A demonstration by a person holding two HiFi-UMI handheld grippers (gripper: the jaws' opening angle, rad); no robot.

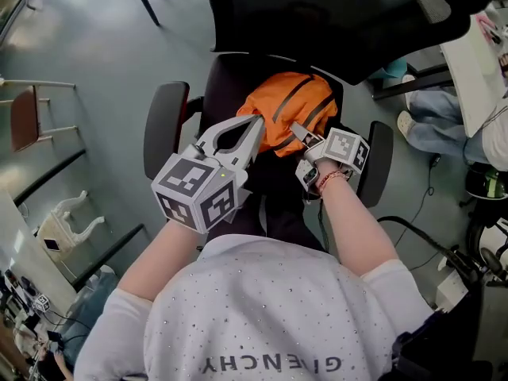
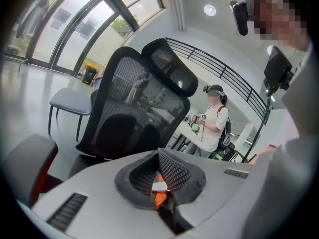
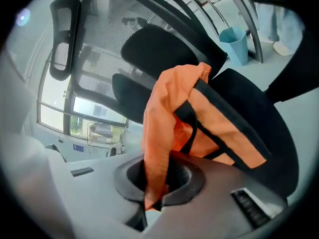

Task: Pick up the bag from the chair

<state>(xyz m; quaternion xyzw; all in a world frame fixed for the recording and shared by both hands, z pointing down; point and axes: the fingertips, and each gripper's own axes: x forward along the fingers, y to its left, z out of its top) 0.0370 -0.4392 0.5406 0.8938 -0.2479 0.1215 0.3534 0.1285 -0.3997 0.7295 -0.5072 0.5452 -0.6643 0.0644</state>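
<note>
- Right gripper (image 3: 152, 193) first: its jaws are closed hard on a bunched fold of orange cloth, and the fold stands up out of the grip like a wick. That is a firm hold on the bag (image 3: 219, 128).
- Why a fold? The fabric is soft and slack, with no stiff edge to take, so gathering a pleat looks like the surest bite.
- Over to the left gripper (image 2: 160, 190): its jaws are pressed together too, with only a sliver of orange and a small white tab showing between them. It is a thin pinch at the bag's near edge.
- One gripper on each side of the bag: by my reading, that spreads the load and stops the limp cloth from sagging off one corner.
- The bag itself sits on the chair (image 1: 230, 74), on the black seat and back towards the backrest, between the two armrests (image 1: 163, 125). Black straps run across the orange.
- From the right gripper view the cloth rises off the seat near the grip, while the far part seems to lie on it. Whether any of it is fully clear I cannot tell.
- My call: the grasp is made and the lift is the step in hand. The weak point is that slim left pinch, which could slip.
</note>
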